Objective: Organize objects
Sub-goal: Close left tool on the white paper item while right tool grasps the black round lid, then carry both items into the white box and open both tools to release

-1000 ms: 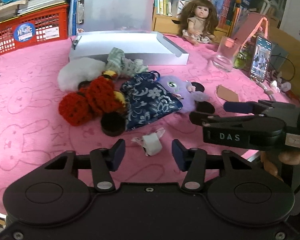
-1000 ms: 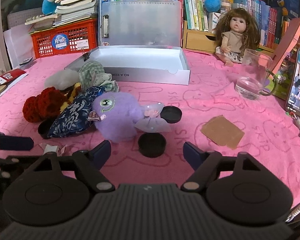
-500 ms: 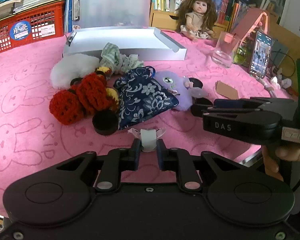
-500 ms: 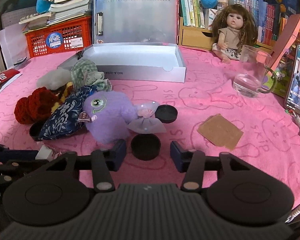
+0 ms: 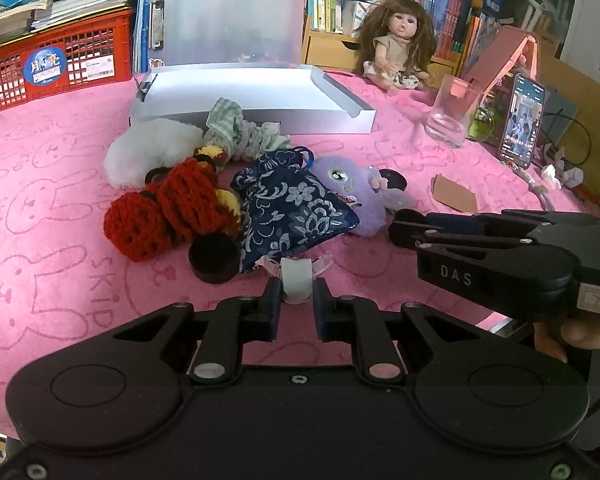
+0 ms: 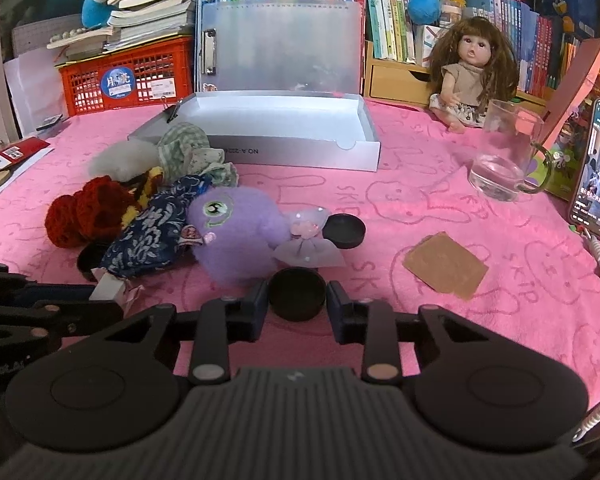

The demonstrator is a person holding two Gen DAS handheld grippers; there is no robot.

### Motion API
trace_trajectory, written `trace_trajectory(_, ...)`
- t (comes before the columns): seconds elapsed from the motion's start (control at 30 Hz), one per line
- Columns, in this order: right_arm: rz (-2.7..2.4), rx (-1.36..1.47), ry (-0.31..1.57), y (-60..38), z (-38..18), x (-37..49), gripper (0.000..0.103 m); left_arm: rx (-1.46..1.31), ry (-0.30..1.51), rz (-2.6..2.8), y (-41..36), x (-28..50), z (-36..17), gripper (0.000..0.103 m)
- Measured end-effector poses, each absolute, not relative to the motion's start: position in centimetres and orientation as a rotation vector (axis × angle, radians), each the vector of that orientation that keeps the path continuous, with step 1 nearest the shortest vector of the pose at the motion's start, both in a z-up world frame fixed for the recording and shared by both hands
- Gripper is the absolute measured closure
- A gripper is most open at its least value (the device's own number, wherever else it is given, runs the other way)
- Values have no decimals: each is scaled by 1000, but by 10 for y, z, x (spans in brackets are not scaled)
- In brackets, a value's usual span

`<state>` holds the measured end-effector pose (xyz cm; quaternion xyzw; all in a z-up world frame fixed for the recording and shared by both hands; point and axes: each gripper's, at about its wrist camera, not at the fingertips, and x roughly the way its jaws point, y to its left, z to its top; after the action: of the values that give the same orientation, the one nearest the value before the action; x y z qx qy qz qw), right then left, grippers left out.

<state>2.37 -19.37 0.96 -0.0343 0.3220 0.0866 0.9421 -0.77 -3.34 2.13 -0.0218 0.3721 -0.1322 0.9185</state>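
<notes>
My left gripper [image 5: 296,300] is shut on a small white wrapped piece [image 5: 296,282] lying on the pink cloth, just in front of a blue floral pouch [image 5: 292,208]. My right gripper [image 6: 297,304] has a black round cap [image 6: 297,294] between its pads, and its jaws are closing with the pads against the cap's sides. A purple plush [image 6: 236,232] lies right behind that cap. Red crochet pieces [image 5: 164,212], a white fluffy toy [image 5: 148,148] and a green checked cloth [image 5: 236,132] are piled to the left. An open white box [image 6: 280,120] sits behind the pile.
A second black cap [image 6: 344,230] lies beside the plush and a third [image 5: 214,258] by the pouch. To the right are a brown card [image 6: 444,266], a glass mug [image 6: 500,160] and a phone [image 6: 598,172]. A doll [image 6: 464,76], a red crate [image 6: 128,76] and books line the back.
The left jaws closed onto the white wrapped piece. The right jaws narrowed from wide apart to the sides of the black cap. Both grippers edged slightly forward.
</notes>
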Motion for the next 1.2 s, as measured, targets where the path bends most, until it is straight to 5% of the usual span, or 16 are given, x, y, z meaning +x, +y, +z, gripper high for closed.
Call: trace_trajectory(1.2, 214, -61, 557, -192, 45, 20, 67, -84, 640, -239, -12, 11, 62, 87)
